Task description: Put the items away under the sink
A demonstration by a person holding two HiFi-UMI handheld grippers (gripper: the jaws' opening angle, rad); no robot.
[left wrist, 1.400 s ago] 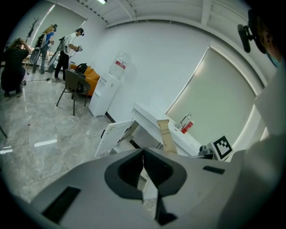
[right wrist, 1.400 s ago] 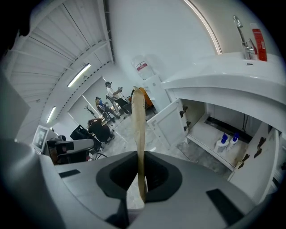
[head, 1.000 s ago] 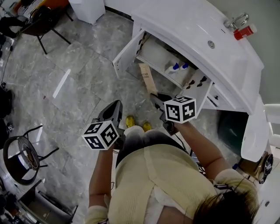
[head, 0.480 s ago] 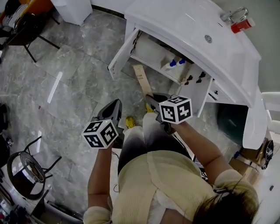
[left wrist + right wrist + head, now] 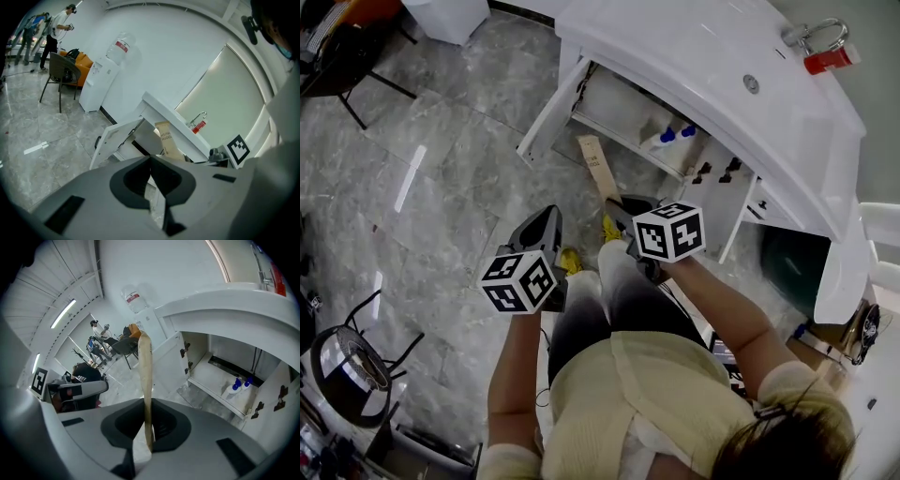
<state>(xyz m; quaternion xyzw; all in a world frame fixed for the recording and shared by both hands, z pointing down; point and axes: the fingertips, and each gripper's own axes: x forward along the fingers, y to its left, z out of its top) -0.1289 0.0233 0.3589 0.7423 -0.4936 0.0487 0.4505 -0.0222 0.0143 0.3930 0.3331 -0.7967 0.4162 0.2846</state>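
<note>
In the head view the person stands on a grey marble floor [image 5: 441, 187], facing the white sink counter [image 5: 703, 56] at the far right. Both doors of the cabinet [image 5: 623, 108] below the counter are swung open. The right gripper [image 5: 625, 206] grips a flat tan box [image 5: 592, 164] by its near end. The box reaches out over the floor toward the cabinet opening but is outside it. The left gripper [image 5: 549, 217] is just left of the right one and clear of the box. Two white bottles with blue caps [image 5: 667, 139] are on the cabinet shelf toward the right. A red container [image 5: 827, 61] stands beside the tap [image 5: 817, 36] at the far end of the counter. In the left gripper view the left gripper [image 5: 151, 164] has its jaws pressed together with nothing between them. Beyond them the box [image 5: 168, 138] shows its printed face, with the left door [image 5: 115, 138] to its left and a water dispenser [image 5: 101, 77] by the far wall. In the right gripper view the right gripper [image 5: 146, 425] is clamped on the box [image 5: 145, 376], seen edge-on. The bottles [image 5: 239, 386] are on the shelf to the right, possibly lying down, though that is hard to tell.
</note>
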